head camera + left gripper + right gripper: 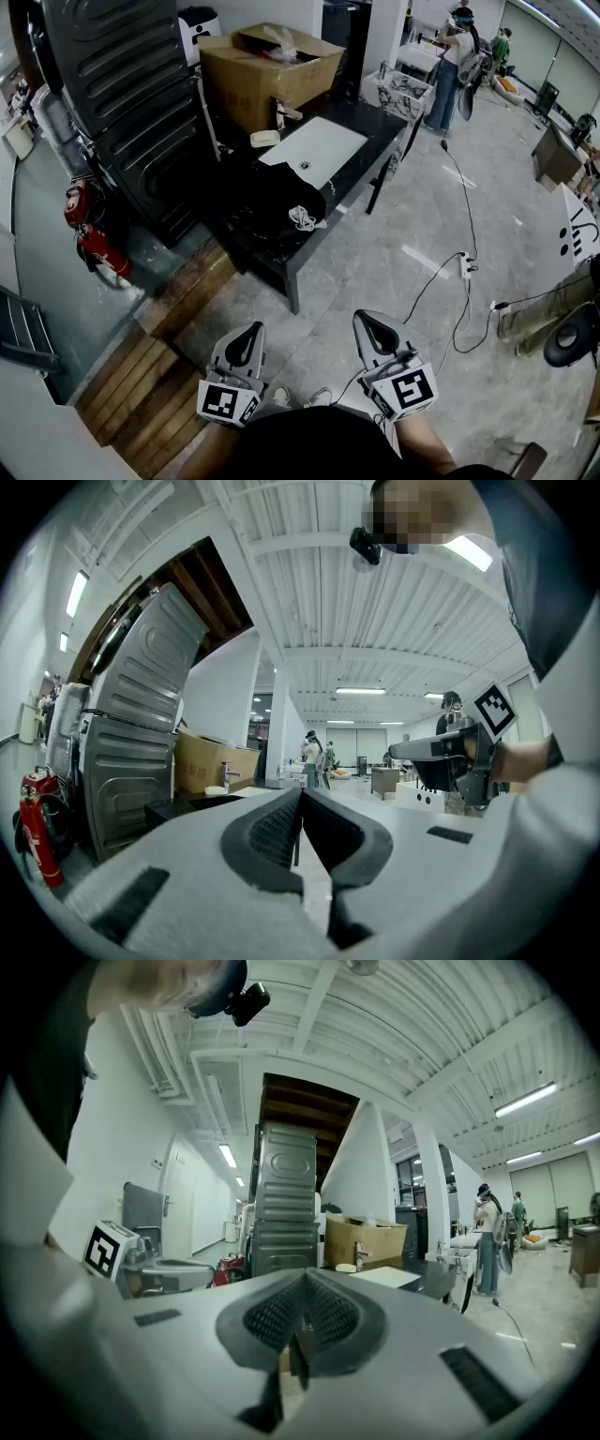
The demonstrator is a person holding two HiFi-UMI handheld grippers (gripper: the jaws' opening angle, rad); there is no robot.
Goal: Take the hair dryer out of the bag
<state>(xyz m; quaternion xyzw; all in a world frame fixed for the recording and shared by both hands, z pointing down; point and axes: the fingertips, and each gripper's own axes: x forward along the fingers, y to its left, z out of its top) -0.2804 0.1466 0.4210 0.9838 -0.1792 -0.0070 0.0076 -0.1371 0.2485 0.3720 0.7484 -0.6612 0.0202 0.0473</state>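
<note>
In the head view, we judge the task not yet begun. The black bag (pixel 267 202) lies on the dark table (pixel 375 127), far ahead of us, with a white cord (pixel 302 218) at its right side. No hair dryer shows, so we take it to be inside the bag. The left gripper (pixel 246 330) and the right gripper (pixel 373 326) hang near our body, well apart from the table. All of it is left: reach the bag, open it, and lift the dryer out.

In the left gripper view, the jaws press together on nothing. This view looks level across the room and catches a fire extinguisher (pixel 36 827) at far left, but we cannot make out the bag.

In the right gripper view, the jaws are likewise clenched and empty. The cardboard box (pixel 366 1239) stands beyond them at the table's far end. Only the head view shows the bag, while the gripper views confirm the closed jaws.
</note>
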